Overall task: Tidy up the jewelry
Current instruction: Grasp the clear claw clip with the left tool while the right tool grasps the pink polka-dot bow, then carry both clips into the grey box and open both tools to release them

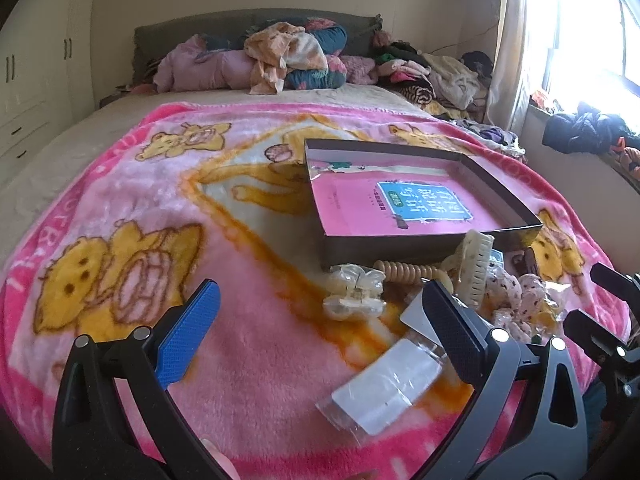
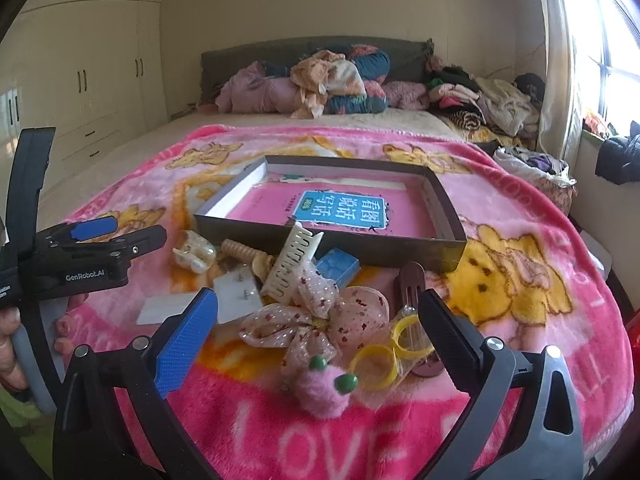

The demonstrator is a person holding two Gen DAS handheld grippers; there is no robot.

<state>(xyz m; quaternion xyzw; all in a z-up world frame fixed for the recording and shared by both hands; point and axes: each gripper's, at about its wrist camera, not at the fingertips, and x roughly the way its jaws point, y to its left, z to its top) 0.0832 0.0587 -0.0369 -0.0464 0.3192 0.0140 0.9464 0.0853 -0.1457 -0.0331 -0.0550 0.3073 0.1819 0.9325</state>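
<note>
Pile of hair accessories lies on pink bear-print fleece blanket (image 2: 520,216), at 6 o'clock of shallow dark cardboard box (image 2: 320,240). Spotted sheer fabric bow (image 2: 320,320): light, floppy; pinch its centre knot. Right gripper (image 2: 318,336) and left gripper (image 1: 320,332) both spread wide, empty.

Both wrist cameras looked low and close across the pink blanket (image 1: 248,360) toward the headboard. The left one stood further left. Both views shared the open box (image 1: 400,240) (image 2: 320,240) and the pile of hair accessories (image 2: 312,300) before it.
</note>
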